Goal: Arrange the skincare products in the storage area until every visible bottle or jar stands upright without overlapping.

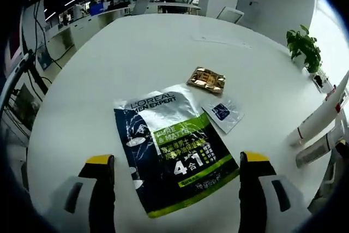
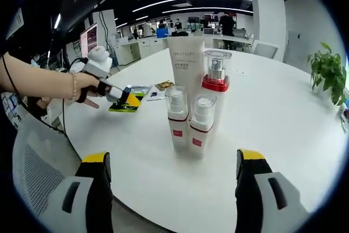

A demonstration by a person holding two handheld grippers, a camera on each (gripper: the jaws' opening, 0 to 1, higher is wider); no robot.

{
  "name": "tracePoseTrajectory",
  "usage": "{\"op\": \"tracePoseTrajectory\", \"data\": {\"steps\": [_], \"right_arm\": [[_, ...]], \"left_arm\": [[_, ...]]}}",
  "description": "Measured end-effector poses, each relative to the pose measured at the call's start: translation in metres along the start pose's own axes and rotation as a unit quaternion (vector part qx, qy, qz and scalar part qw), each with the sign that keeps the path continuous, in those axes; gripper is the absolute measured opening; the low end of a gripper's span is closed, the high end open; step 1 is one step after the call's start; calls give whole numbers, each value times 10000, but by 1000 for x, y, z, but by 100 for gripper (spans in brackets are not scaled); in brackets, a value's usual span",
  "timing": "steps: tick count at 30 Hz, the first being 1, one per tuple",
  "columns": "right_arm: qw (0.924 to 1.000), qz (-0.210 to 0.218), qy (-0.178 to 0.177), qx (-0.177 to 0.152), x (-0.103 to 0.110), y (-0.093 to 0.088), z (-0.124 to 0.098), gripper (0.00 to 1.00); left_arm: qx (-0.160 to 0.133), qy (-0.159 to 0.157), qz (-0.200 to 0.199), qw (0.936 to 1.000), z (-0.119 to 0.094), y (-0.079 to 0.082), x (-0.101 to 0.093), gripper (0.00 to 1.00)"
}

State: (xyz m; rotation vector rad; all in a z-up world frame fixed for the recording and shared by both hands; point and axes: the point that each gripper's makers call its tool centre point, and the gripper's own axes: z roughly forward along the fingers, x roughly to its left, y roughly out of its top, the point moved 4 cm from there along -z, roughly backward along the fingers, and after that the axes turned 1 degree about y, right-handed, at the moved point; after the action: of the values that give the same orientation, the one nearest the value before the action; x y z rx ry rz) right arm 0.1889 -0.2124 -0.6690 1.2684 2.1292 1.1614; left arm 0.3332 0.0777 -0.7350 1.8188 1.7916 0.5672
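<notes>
Between the wide-open jaws of the left gripper [image 1: 177, 167], a flat sachet [image 1: 174, 154] lies lengthwise on the white counter [image 1: 136, 58]. Right gripper [image 2: 173, 162], also open, faces four upright bottles [image 2: 193, 107] standing close together.

In the left gripper view, the left gripper [image 1: 177, 167] has its two yellow-tipped jaws rising from five and seven o'clock, spread wide apart with nothing between them. In the right gripper view, the right gripper [image 2: 173, 165] stands the same way, jaws parted and empty. At nine o'clock there, a bare forearm [image 2: 38, 80] with a wrist bracelet reaches rightward, its hand [image 2: 87, 88] gripping the left gripper, whose jaws point right.
</notes>
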Motion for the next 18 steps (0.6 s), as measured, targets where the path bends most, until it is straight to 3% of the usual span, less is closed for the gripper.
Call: {"op": "tracePoseTrajectory", "data": {"steps": [5, 11, 14, 18], "right_arm": [[10000, -4, -35, 30, -1, -1, 0, 95], [10000, 21, -58, 46, -1, -1, -1, 94], [10000, 3, -63, 65, -1, -1, -1, 94], [10000, 2, -63, 78, -1, -1, -1, 94]], "left_arm": [[77, 229, 208, 9995, 5, 2, 4, 85], [-27, 217, 339, 9992, 7, 2, 3, 84], [-199, 125, 477, 9986, 5, 6, 2, 69], [-194, 132, 420, 9988, 7, 5, 9, 64]]}}
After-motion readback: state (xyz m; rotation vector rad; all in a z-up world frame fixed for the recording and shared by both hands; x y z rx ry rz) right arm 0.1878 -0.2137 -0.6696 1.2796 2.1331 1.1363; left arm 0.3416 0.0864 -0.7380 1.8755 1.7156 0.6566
